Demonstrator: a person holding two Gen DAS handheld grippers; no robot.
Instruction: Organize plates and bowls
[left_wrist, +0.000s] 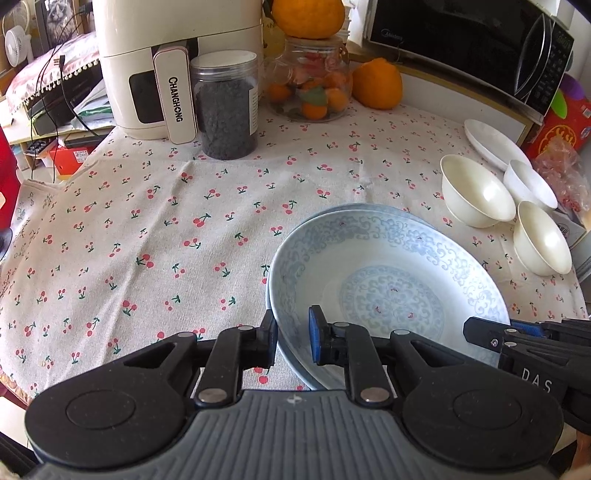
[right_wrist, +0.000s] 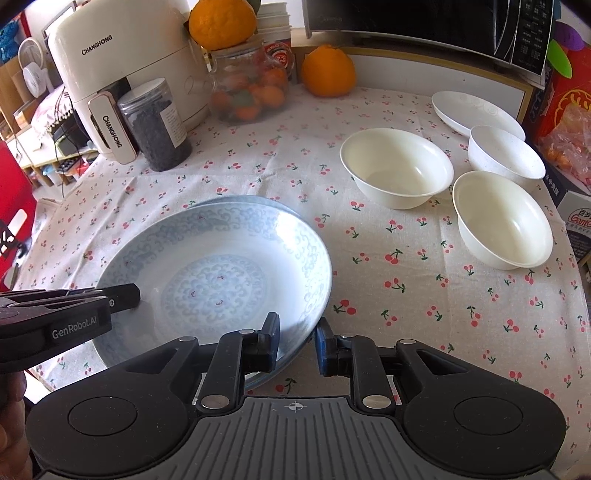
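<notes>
Blue-patterned porcelain plate (left_wrist: 388, 280) sits nested on a second matching plate (right_wrist: 255, 201) on the cherry-print tablecloth (left_wrist: 147, 221), near the front table edge; left gripper (left_wrist: 293, 338) straddles the top plate's near-left rim, one finger outside, one inside, jaws nearly together and pinching that rim; right gripper (right_wrist: 297, 341) does the same on the near-right rim, jaws narrow, pinching the rim; both grippers tilt downward. Three cream bowls (right_wrist: 397, 168) stand apart from each other to the right of the plates; white plate (right_wrist: 476, 110) lies behind them near the microwave (left_wrist: 472, 44); at the back: white air fryer (right_wrist: 122, 62), jar of dark contents (left_wrist: 225, 107), glass jar of small oranges (left_wrist: 310, 81) with an orange on top, another orange (right_wrist: 328, 70) beside it.
</notes>
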